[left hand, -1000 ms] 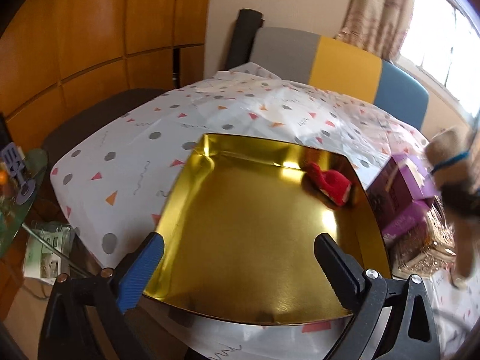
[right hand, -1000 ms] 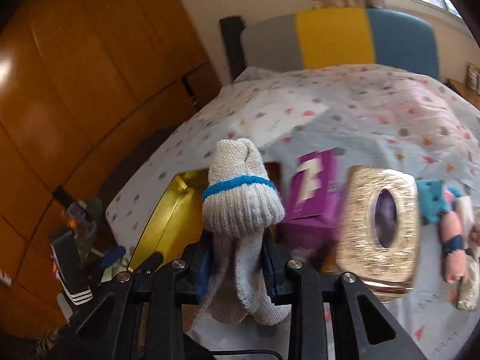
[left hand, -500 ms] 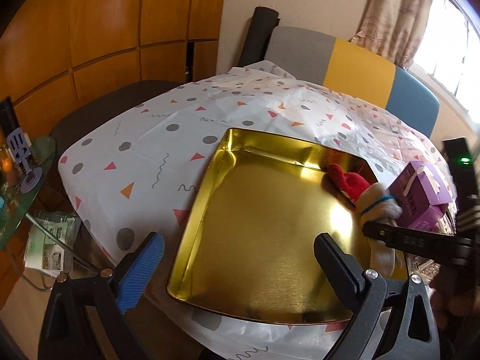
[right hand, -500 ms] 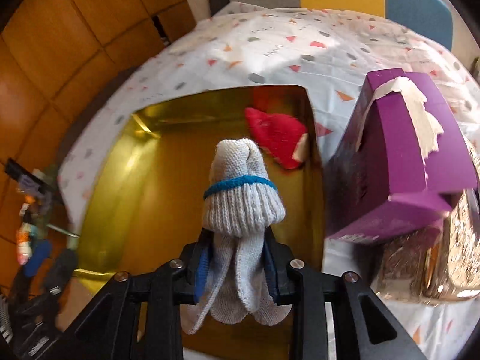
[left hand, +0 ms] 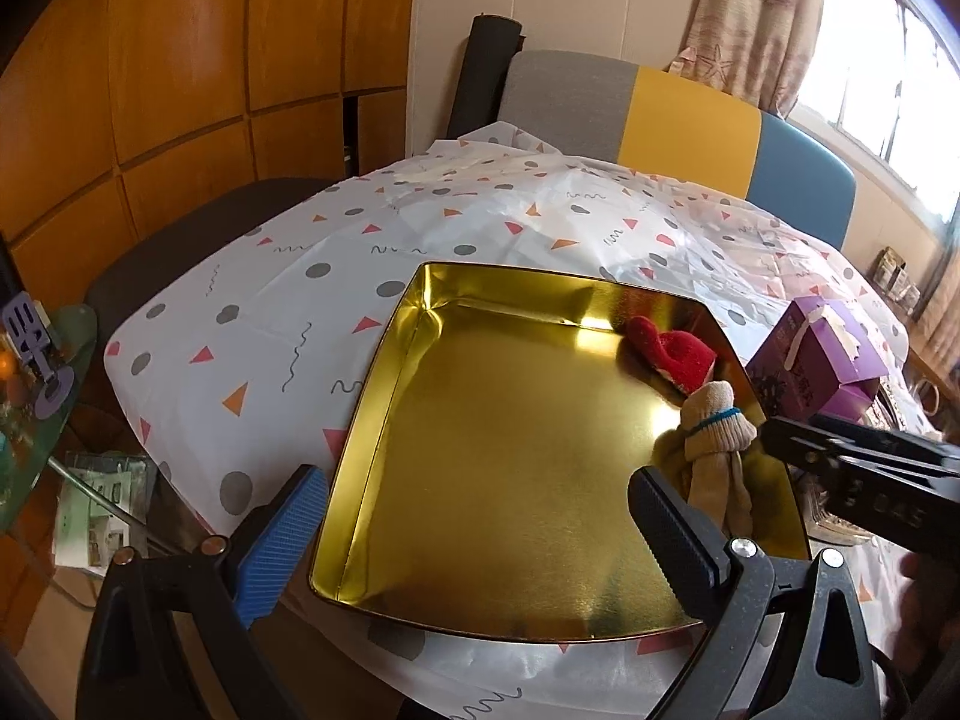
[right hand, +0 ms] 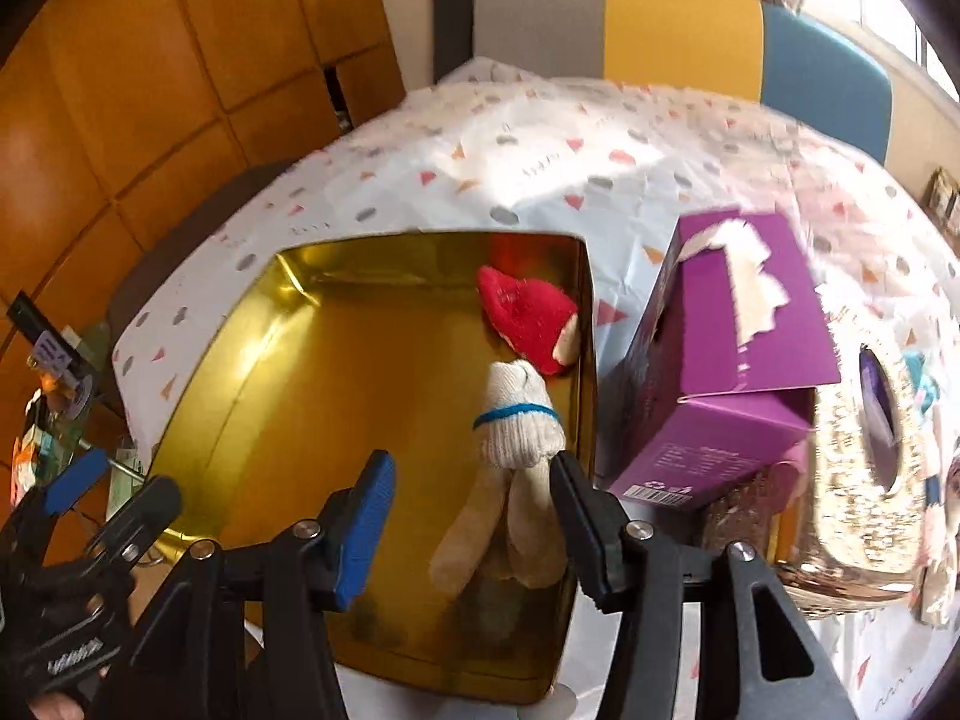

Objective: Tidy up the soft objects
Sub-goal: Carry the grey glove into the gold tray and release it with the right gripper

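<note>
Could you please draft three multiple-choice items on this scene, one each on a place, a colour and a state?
1. Where does the red soft toy lie?
A. on the tablecloth beside the tin
B. in a far corner of the gold tin
C. on top of the purple box

2. What colour is the band around the beige knitted sock?
A. blue
B. red
C. yellow

3. How do the jaws of the right hand-held gripper stand?
A. pressed shut on the sock
B. shut with nothing between them
C. apart, with the sock between them inside the tin

Answers: 1 B, the toy sits against the tin's far wall; 2 A, a blue ring circles the cuff; 3 C, the jaws have just been opening and a gap shows beside the sock.
</note>
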A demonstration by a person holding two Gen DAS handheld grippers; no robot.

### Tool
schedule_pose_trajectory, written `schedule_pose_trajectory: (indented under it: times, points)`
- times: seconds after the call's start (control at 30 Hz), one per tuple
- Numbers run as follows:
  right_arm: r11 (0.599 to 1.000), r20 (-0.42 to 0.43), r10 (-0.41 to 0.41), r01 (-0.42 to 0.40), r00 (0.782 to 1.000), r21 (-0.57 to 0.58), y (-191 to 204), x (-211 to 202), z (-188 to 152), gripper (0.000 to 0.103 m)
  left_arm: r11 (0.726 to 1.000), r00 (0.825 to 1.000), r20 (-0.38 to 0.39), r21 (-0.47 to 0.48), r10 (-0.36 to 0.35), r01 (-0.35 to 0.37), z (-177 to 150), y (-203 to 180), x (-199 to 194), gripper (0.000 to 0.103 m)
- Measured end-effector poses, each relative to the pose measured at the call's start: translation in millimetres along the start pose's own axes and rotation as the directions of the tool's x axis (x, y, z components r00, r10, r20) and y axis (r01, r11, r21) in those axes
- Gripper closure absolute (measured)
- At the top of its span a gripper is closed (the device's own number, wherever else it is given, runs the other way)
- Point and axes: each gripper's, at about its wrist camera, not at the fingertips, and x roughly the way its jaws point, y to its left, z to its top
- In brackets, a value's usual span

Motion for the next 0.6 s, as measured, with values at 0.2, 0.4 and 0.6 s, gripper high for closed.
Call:
schedule_pose_trajectory:
  times: [0.2, 0.4, 0.6]
  points:
    - [0.999, 0.092, -0.028, 0.03, 0.995, -0.02, -7, -31, -4, 0.049, 1.0, 1.0, -0.004, 0.021, -0.02, 0.02, -2, -8, -3, 0.002]
    - [0.998, 0.156, -0.065, 0.061, 0.986, 0.03, -33, -62, -3, 0.049, 0.998, 0.999, -0.002, 0.057, -0.039, 0.039, -3, -18, -6, 0.002]
    - [0.99, 0.209, -0.125, 0.109, 0.97, 0.087, -69, -91, -1, 0.049, 0.995, 0.999, -0.002, 0.088, -0.053, 0.053, -6, -27, -8, 0.002]
